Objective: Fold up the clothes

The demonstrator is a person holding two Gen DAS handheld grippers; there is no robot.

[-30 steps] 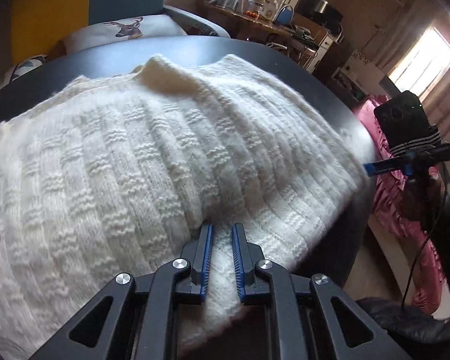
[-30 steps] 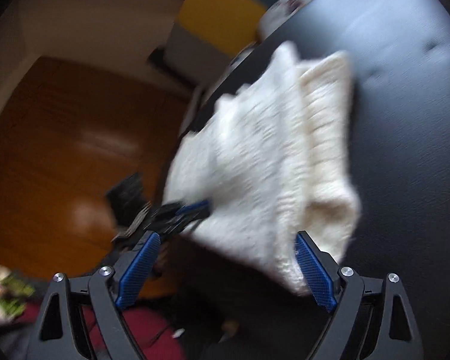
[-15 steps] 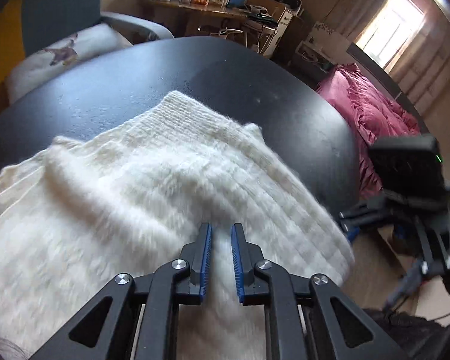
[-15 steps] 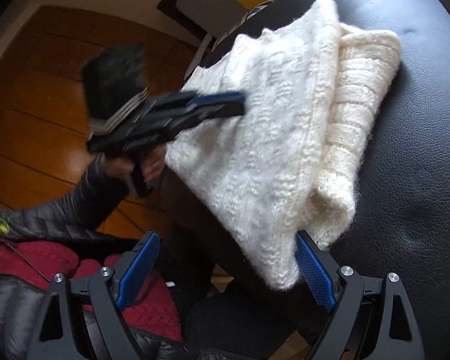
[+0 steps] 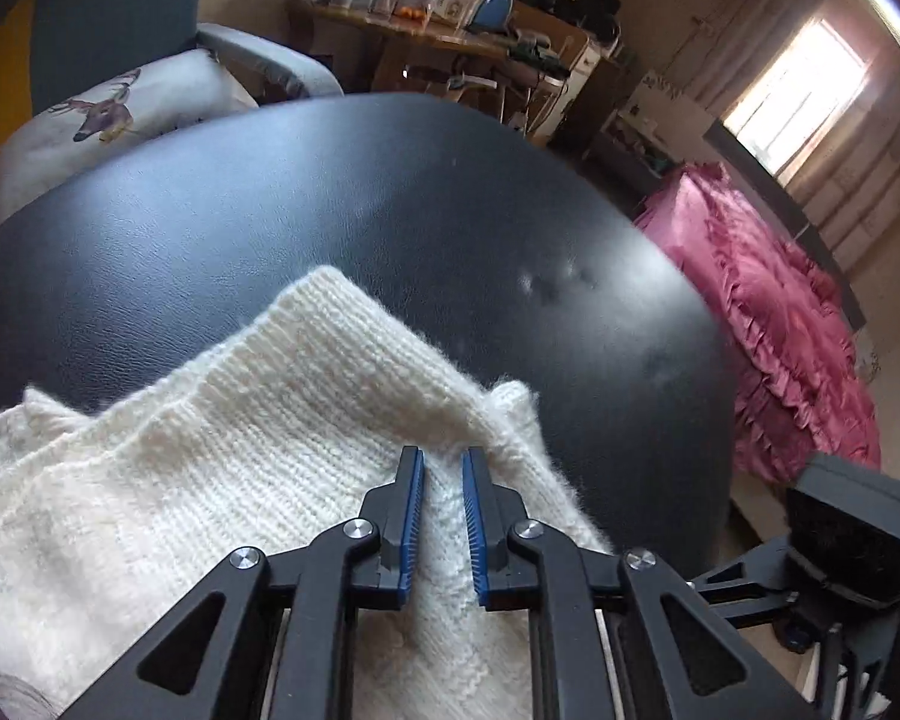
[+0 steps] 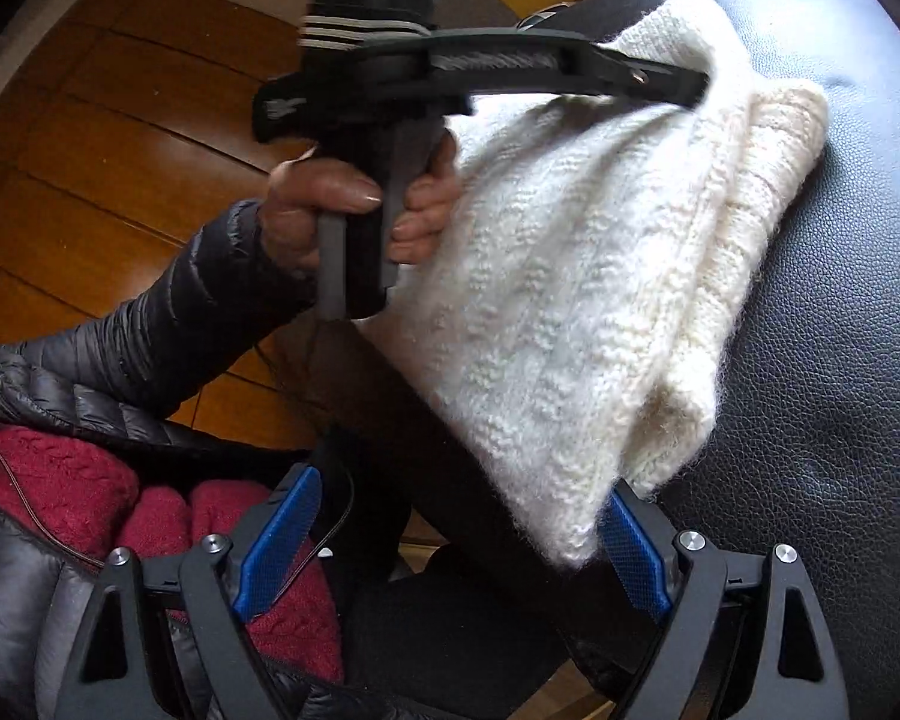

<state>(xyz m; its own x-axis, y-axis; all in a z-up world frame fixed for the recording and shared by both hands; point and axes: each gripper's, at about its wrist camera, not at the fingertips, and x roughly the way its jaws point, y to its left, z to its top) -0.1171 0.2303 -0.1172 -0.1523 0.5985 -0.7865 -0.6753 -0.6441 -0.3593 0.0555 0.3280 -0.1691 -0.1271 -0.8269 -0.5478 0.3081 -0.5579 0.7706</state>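
Two tongs work on one folded cream knitted sweater (image 6: 576,276) lying at the edge of the black leather counter (image 5: 342,204). Left tongs (image 5: 442,516) pinch its fabric; right tongs (image 6: 456,546) are spread wide beside its corner.

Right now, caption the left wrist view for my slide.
Left gripper pinching cream knitted sweater over black leather tabletop.

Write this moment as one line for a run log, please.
task: fold clothes | left gripper: jaws shut on white sweater | right gripper: jaws open, at sweater's near corner | sweater: folded over, on black table
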